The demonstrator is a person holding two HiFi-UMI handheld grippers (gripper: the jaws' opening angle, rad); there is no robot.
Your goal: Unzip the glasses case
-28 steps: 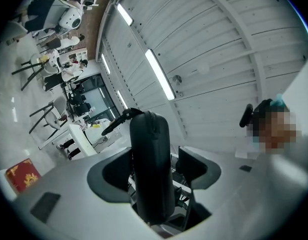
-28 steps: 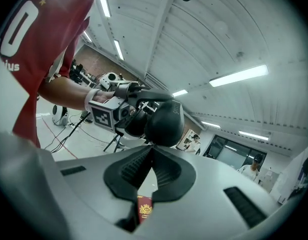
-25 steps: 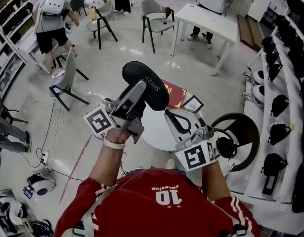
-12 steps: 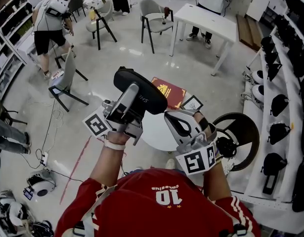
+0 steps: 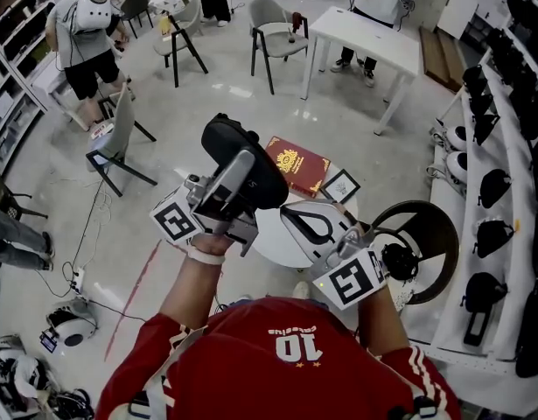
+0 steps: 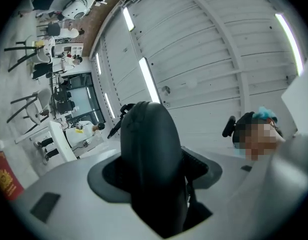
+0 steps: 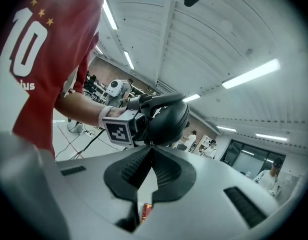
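My left gripper (image 5: 241, 166) holds a black oval glasses case (image 5: 251, 157) up in the air above the round white table (image 5: 273, 239). In the left gripper view the case (image 6: 151, 169) fills the gap between the jaws; they have just been opening a little and still bear on it. My right gripper (image 5: 284, 210) reaches in from the right, its tips together at the case's near edge. In the right gripper view its pads (image 7: 136, 166) meet at a small metal piece, seemingly the zipper pull (image 7: 150, 143), right at the case (image 7: 169, 119).
A red booklet (image 5: 296, 163) and a small framed card (image 5: 340, 185) lie on the round table. A dark round stool (image 5: 426, 234) stands to the right, with shelves of helmets (image 5: 496, 182) beyond. Chairs (image 5: 277, 33), a white table (image 5: 365, 33) and people stand farther off.
The case has tilted in my left gripper and shifted slightly left. My right gripper has drawn in towards the case's near edge.
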